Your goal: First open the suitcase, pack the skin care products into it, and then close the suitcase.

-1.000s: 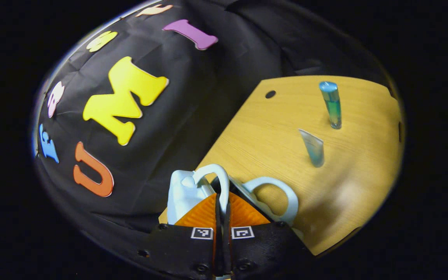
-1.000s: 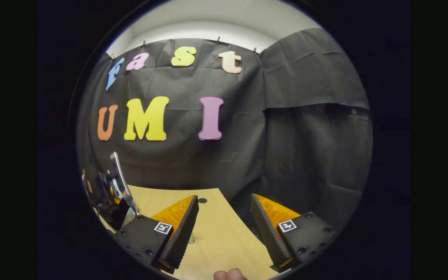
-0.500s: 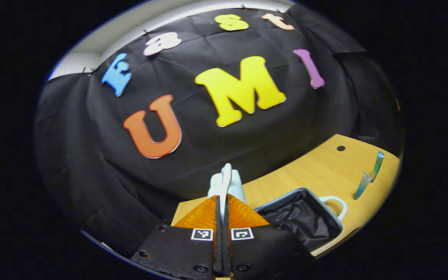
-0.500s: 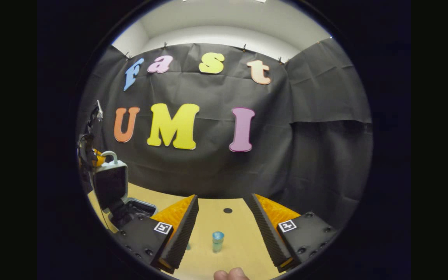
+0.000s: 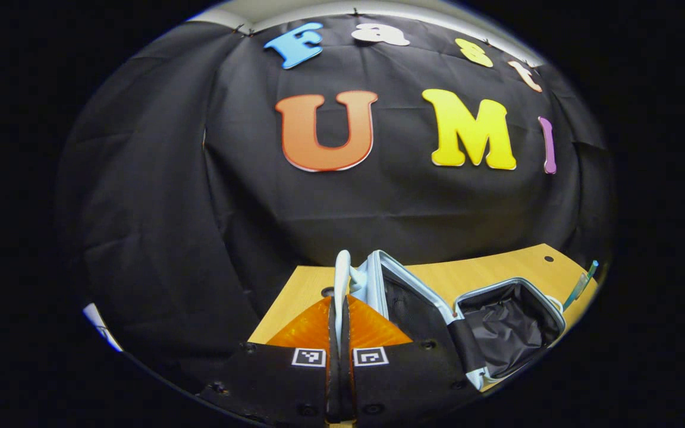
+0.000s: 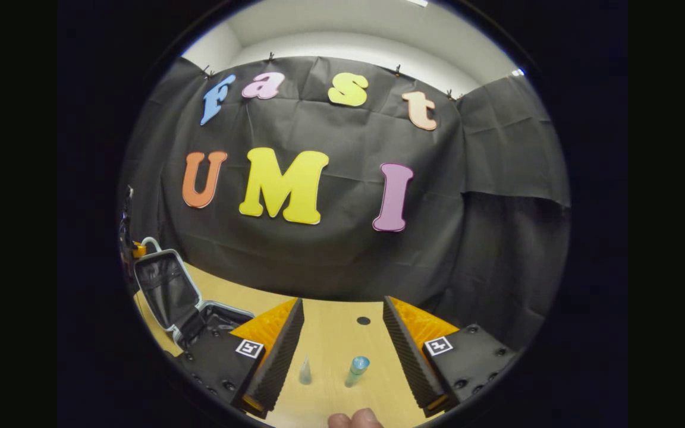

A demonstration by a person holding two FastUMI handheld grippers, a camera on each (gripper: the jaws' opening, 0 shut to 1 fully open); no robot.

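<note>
The left gripper (image 5: 340,309) clamps the lid handle (image 5: 341,274), propping the suitcase (image 5: 500,324) open. The right gripper (image 6: 342,333), jaws wide, frames the clear tube (image 6: 305,370) and blue-capped tube (image 6: 357,370) standing on the table (image 6: 330,333) beyond.

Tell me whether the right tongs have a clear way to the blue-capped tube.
Probably yes. The right tongs are open, and the blue-capped tube stands on the table just ahead between their fingers, nothing between. The smaller tube stands apart beside it.
</note>
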